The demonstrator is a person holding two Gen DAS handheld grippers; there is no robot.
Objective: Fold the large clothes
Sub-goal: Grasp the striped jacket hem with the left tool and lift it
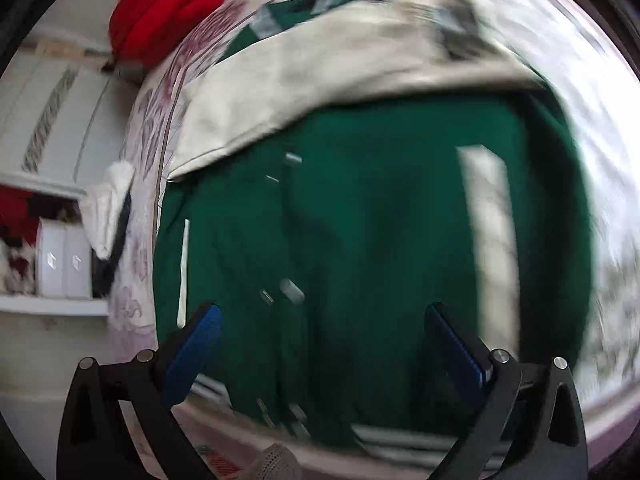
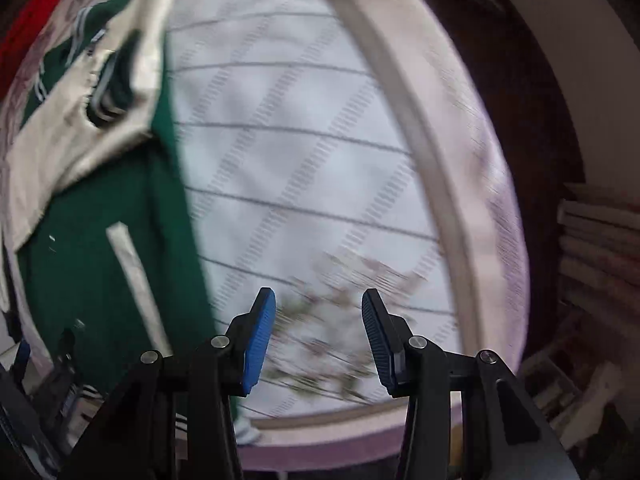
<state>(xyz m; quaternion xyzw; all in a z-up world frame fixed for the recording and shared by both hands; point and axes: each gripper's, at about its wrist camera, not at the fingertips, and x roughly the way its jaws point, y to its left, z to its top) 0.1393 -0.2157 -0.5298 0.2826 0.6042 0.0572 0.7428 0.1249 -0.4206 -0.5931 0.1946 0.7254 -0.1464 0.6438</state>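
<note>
A dark green jacket (image 1: 380,220) with cream sleeves lies spread on a bed, blurred by motion. One cream sleeve (image 1: 320,80) is folded across its upper part, and a cream pocket stripe (image 1: 488,232) shows on the right. My left gripper (image 1: 320,332) hangs above the jacket's lower part, open, with nothing between its blue pads. In the right wrist view the jacket (image 2: 92,272) lies at the left. My right gripper (image 2: 319,320) is over the bare quilt to the right of it, open and holding nothing.
The bed has a pale quilted cover (image 2: 300,140) with a floral print and a pink border (image 2: 440,152). A red garment (image 1: 168,4) lies at the far corner. White shelves (image 1: 52,304) with boxes stand left of the bed. Stacked items (image 2: 596,248) sit at the right.
</note>
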